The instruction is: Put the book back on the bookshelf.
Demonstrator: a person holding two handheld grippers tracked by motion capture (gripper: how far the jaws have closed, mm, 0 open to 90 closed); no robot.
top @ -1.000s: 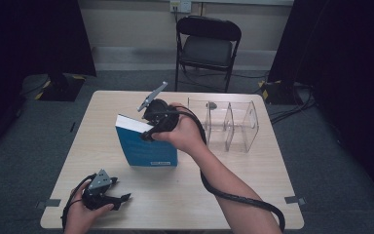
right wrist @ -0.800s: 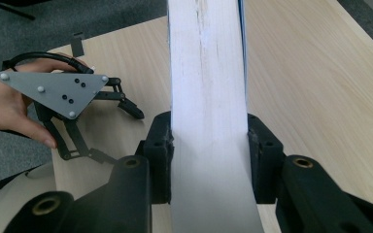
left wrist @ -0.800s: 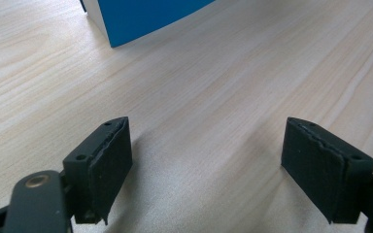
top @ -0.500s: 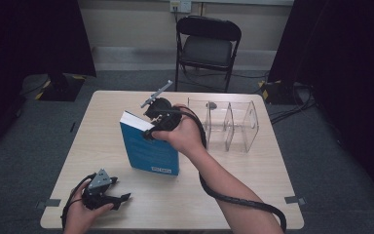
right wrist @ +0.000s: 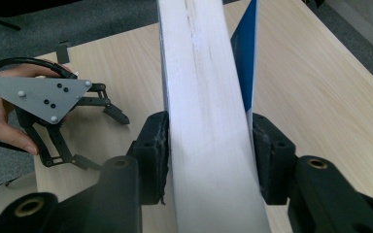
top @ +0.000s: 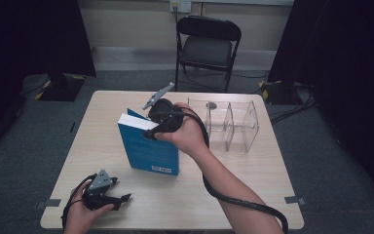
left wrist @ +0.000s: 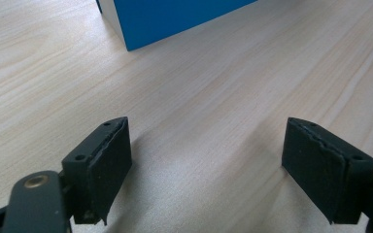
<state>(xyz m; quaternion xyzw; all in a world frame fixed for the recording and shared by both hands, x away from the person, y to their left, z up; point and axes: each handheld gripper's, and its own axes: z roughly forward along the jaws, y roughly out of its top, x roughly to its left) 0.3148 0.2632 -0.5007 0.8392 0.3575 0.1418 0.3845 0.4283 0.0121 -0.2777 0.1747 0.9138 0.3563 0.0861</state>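
Dark curtains all round, and on the pale wooden table [top: 253,195] the right gripper [right wrist: 209,145] has just eased its jaws, still hugging the blue book [top: 148,148] upright mid-table so it won't tip, while the left gripper [left wrist: 209,165] idles wide open and empty at the near left.

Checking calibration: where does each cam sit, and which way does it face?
High view: above the near table edge, looking forward and down; forearms, left gripper, right gripper.
Left gripper view: along open jaws over the table.
Right gripper view: along jaws flanking the blue book; a hand behind.
Shared: the blue book.
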